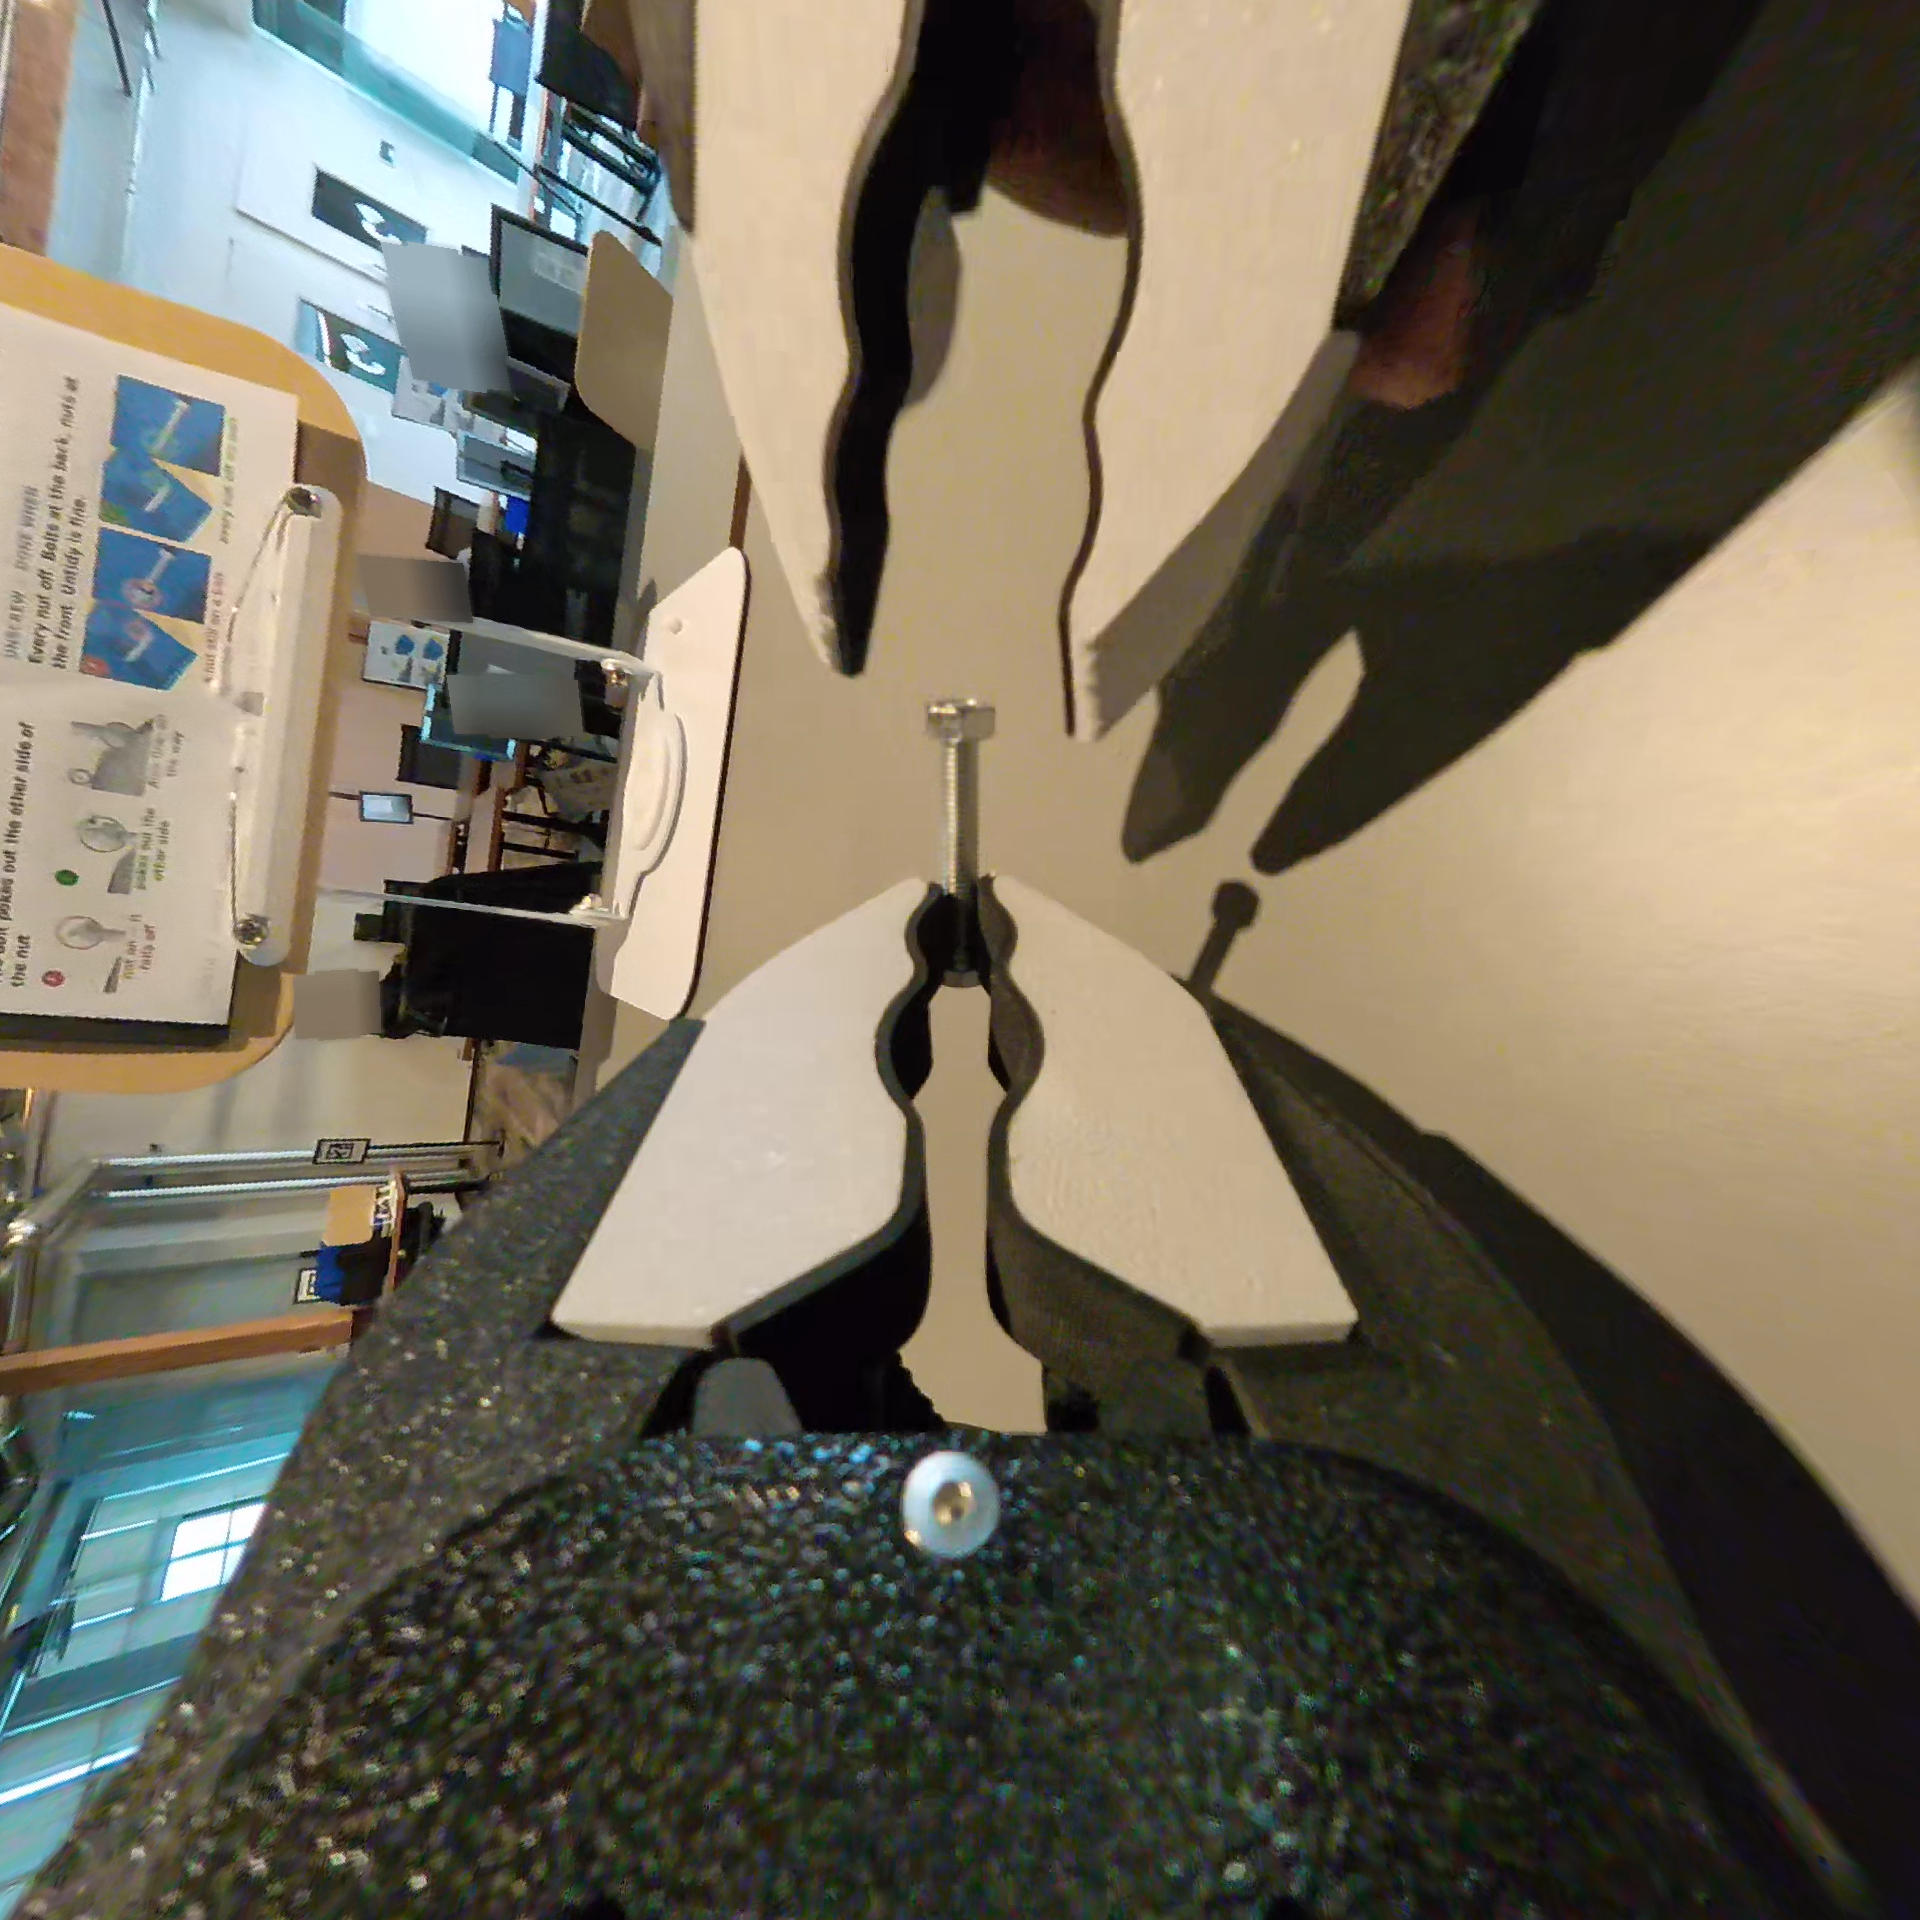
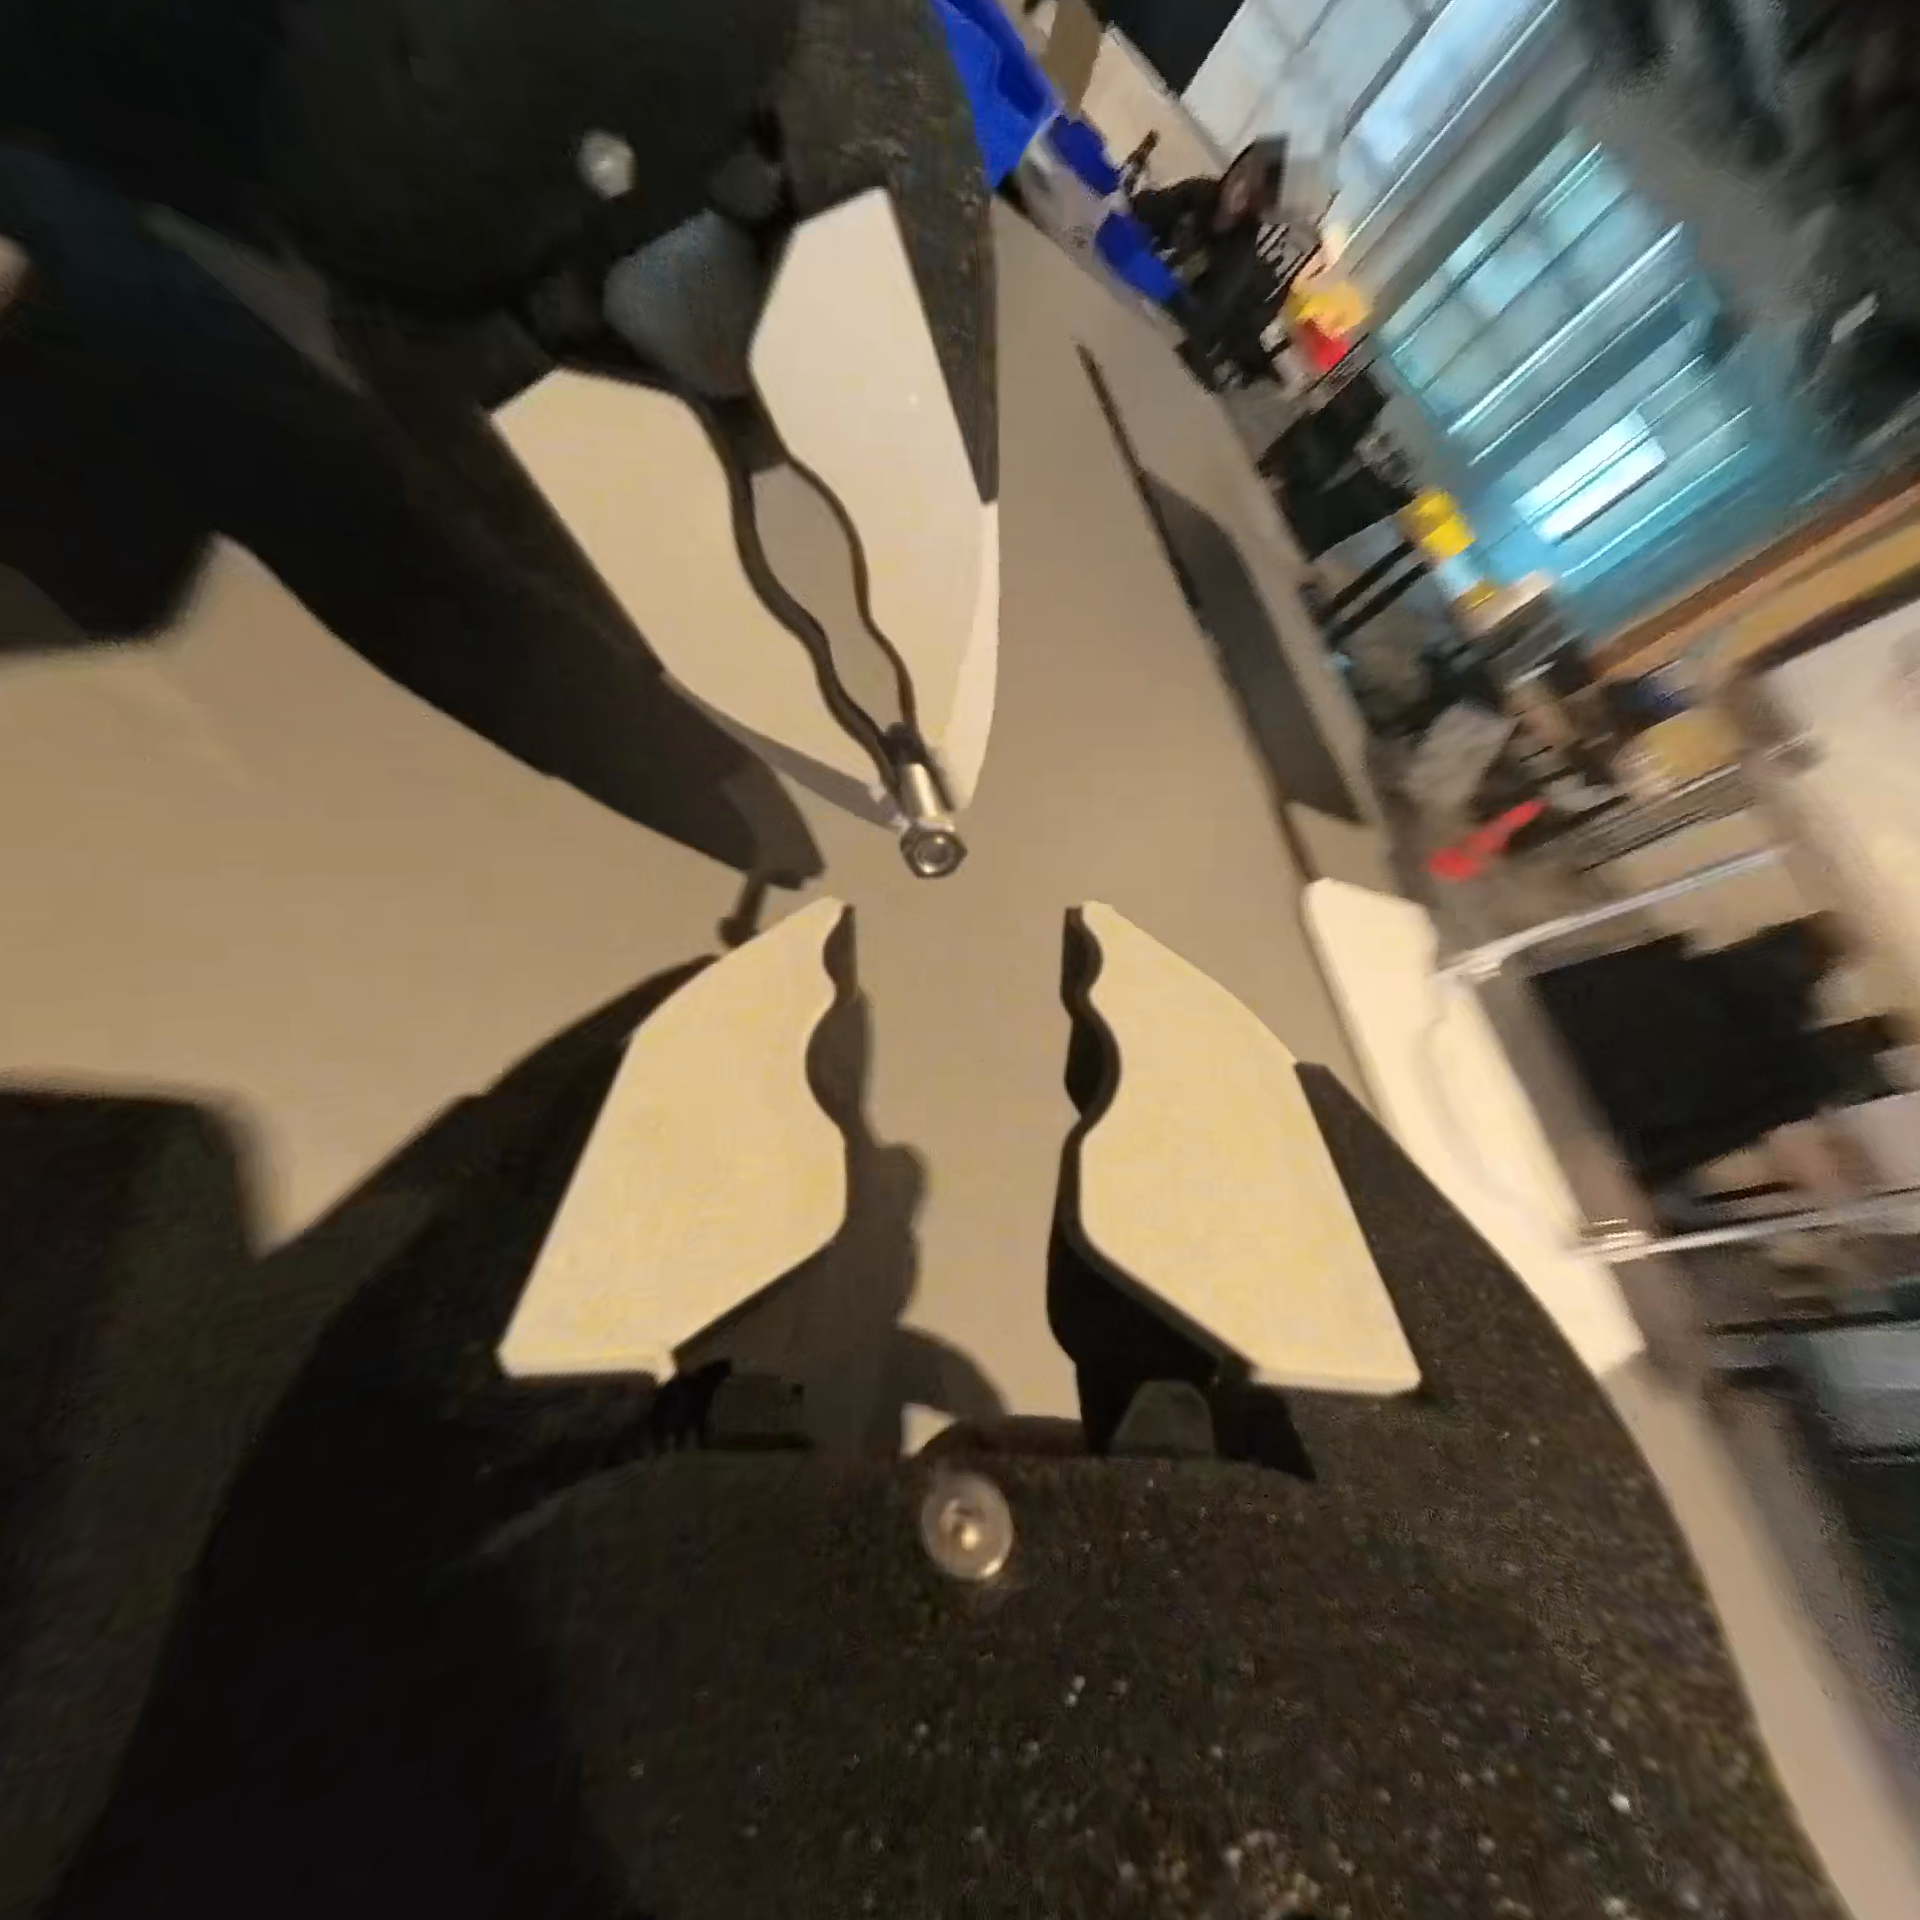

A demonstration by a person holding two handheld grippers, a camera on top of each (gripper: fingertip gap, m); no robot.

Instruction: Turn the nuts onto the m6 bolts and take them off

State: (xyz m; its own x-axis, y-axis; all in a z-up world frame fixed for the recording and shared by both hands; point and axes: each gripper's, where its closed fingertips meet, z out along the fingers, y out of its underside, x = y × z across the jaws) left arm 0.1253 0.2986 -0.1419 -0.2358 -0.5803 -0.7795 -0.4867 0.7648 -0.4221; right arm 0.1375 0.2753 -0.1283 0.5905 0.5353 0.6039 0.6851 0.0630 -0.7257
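My left gripper (image 1: 961, 888) is shut on a silver M6 bolt (image 1: 958, 810). The threaded shaft points forward out of the fingertips, and a nut (image 1: 961, 717) sits at its far end. My right gripper (image 1: 966, 675) faces it from the opposite side, open, with its fingertips just beyond the nut and on either side of it, not touching. In the right wrist view, my right gripper (image 2: 961, 914) is open and empty. The left gripper (image 2: 914, 774) holds the bolt with the nut (image 2: 932, 852) pointing at the gap between the right fingers. Both are held above a beige table (image 1: 1558, 935).
A white board with a clear stand (image 1: 675, 790) lies on the table's far side; it also shows in the right wrist view (image 2: 1382, 1039). A wooden board with an instruction sheet (image 1: 135, 675) stands at the left. A dark mat (image 2: 1236, 623) and blue bins (image 2: 997, 83) lie farther off.
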